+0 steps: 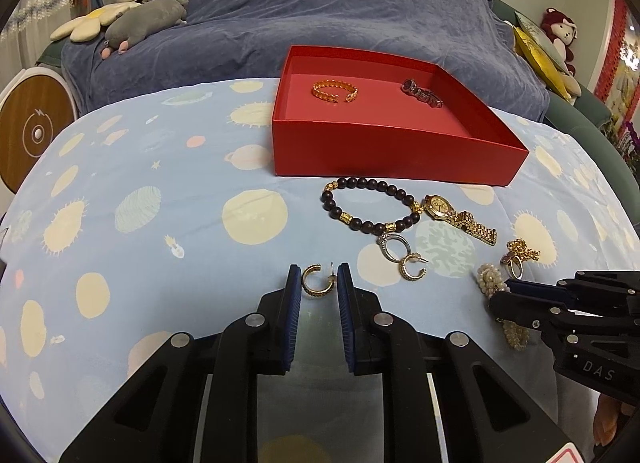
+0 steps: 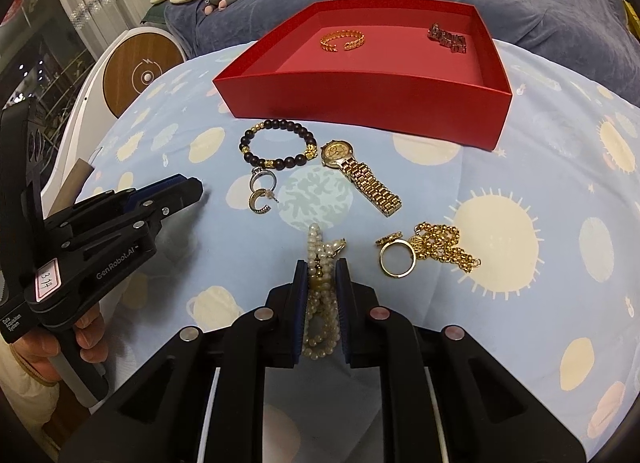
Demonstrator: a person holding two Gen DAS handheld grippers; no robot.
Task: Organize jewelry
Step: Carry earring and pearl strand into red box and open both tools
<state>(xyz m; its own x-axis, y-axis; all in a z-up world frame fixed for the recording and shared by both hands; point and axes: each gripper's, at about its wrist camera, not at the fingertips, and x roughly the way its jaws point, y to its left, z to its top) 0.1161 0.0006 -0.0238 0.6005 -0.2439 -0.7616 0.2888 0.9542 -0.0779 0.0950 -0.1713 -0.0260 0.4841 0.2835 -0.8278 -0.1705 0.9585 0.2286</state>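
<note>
The left tool (image 1: 319, 277) is spread around the small gold hoop earring (image 1: 317, 281), not yet pinching. The right tool (image 2: 322, 277) presses on the soft cream pearl strand (image 2: 320, 259) at 6 o'clock from the red cardboard box (image 2: 360, 97). Pearls are probably slippery; better to grip the bunched middle.

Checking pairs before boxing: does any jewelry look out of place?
Yes: the two gold hoop earrings are split up. One sits between the left gripper's fingers, the other beside the silver ring.
</note>
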